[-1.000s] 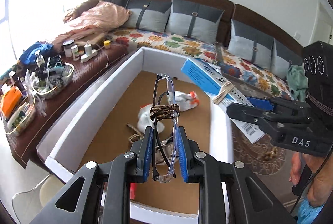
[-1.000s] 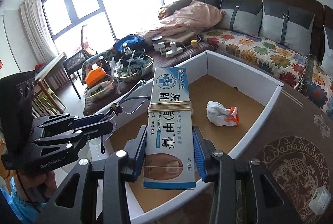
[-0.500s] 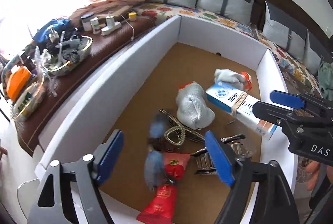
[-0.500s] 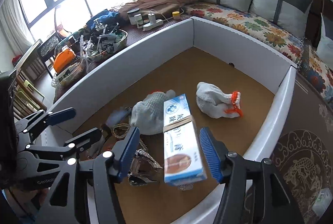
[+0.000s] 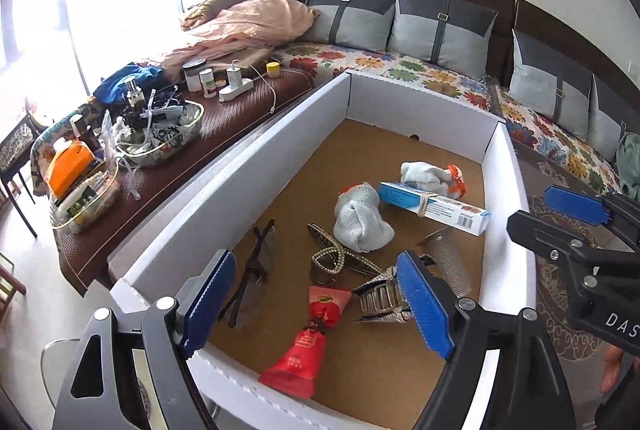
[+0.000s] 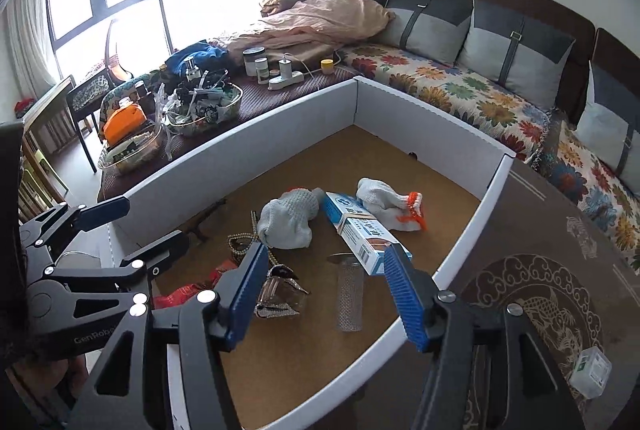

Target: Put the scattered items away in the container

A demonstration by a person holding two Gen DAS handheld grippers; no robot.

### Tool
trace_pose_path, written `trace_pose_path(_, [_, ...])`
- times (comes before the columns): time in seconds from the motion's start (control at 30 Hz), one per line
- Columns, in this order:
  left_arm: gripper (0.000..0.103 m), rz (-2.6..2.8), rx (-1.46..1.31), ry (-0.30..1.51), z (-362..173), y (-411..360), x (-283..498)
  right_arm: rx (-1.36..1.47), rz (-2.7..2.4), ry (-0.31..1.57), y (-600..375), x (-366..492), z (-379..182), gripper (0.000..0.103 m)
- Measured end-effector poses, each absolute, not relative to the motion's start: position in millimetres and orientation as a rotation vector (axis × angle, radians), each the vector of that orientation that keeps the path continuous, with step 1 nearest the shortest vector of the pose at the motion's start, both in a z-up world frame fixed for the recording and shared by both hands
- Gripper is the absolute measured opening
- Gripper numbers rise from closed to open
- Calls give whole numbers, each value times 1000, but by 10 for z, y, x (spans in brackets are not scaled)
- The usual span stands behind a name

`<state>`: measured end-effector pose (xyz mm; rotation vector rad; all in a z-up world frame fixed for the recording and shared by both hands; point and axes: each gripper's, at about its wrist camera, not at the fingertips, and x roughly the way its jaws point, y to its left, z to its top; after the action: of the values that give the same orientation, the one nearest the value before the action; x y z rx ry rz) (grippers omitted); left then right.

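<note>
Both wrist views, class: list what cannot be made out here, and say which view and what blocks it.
- Hair clip: left view, partly behind the left tongs.
- Glasses: right view, mostly hidden by the left tongs.
- Red tube: right view, partly behind both tongs.
- Small box on the table: right view, label too small to read.
- Box print: left view, too small.

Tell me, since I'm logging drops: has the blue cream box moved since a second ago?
Yes. The cream box has left the open right gripper and now lies on the floor of the white container, between the two gloves.
</note>
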<state>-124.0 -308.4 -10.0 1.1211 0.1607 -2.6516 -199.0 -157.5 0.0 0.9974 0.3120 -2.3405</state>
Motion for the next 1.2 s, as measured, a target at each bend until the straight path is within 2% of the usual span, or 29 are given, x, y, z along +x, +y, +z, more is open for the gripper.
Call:
trace_pose_path(0.17, [83,-2651,1084,144,33,-2948,-1073,938,-2392,321,-1364,-1784,147,61])
trace_pose_path(0.3, [90,-2656,1050,109,151,-2811,-949,912,-2402,294,-1205,-1630,226,61])
trace_pose_path(0.77, [91,-2695,1009,29,427,-2254,-617,820,-2473,252,-609,-1091,466,61])
trace_pose_path(0.93, [92,-2775,1032,23,491,-1877,-533,787,-2548,169,-25,-887,546,61])
trace_pose_path(1.07, [102,-2832,1037,-38,544,-1448,-521,773,-2630,109,514,-784,670,61])
trace_pose_path(1.2, [103,-2891,1023,-105,610,-1011,-512,742,-2715,11,1122,-631,818,61])
